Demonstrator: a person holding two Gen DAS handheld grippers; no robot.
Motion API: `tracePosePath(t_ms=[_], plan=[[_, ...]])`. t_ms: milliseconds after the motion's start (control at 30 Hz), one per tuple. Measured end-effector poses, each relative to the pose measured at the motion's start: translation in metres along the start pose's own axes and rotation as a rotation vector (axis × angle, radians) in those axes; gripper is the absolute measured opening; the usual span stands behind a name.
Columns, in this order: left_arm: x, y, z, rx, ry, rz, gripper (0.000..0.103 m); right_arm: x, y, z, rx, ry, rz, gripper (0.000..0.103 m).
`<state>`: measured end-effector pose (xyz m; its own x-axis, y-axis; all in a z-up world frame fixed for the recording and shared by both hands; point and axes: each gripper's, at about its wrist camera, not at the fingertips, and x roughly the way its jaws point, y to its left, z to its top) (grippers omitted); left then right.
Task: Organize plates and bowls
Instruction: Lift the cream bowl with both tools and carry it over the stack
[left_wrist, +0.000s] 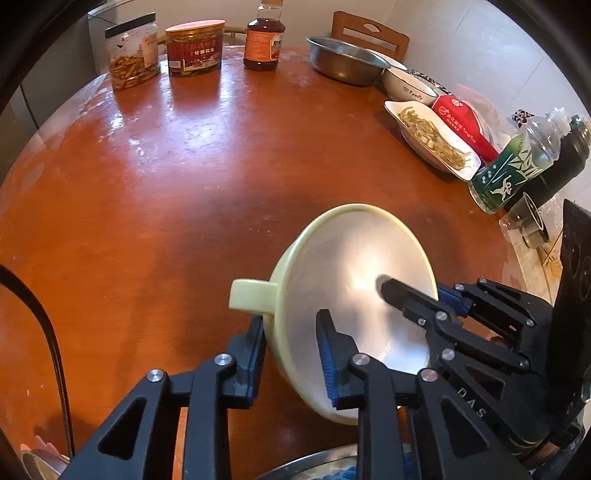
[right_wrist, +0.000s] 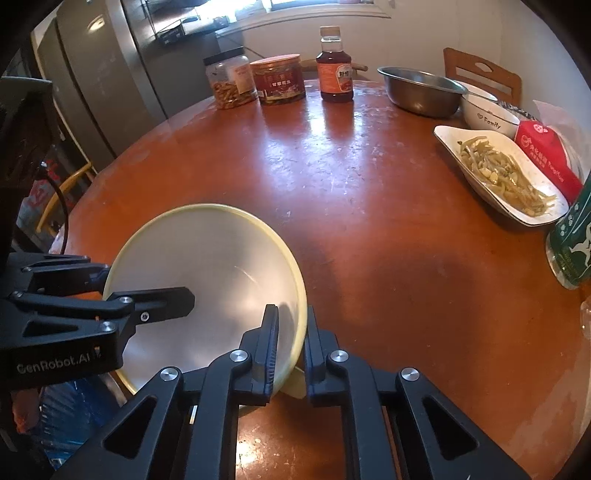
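Observation:
A pale yellow bowl (left_wrist: 347, 280) with a side handle (left_wrist: 251, 297) is held tilted above the brown round table (left_wrist: 184, 184). My left gripper (left_wrist: 291, 354) is shut on its near rim, one finger inside, one outside. My right gripper (right_wrist: 290, 343) is shut on the opposite rim of the same bowl (right_wrist: 207, 266); its fingers (left_wrist: 406, 295) show in the left wrist view reaching into the bowl. The left gripper's fingers (right_wrist: 159, 302) show in the right wrist view.
At the table's far side stand a clear jar (left_wrist: 133, 51), a red-label jar (left_wrist: 194, 48) and a sauce bottle (left_wrist: 264, 40). At right are a steel basin (left_wrist: 343, 61), a white bowl (left_wrist: 406, 88), a dish of vegetables (left_wrist: 432, 136), a red tissue pack (left_wrist: 465, 125) and a green bottle (left_wrist: 513, 166).

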<state>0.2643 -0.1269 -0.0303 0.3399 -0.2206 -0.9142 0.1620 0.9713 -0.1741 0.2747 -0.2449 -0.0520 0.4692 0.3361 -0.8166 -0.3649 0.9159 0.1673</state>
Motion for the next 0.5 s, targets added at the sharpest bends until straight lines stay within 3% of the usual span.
tracePosePath(t_ms=[500], plan=[[-0.038, 0.005, -0.004, -0.008, -0.073, 0.003, 0.027, -0.031, 0.018, 0.017, -0.015, -0.080, -0.003, 0.011]])
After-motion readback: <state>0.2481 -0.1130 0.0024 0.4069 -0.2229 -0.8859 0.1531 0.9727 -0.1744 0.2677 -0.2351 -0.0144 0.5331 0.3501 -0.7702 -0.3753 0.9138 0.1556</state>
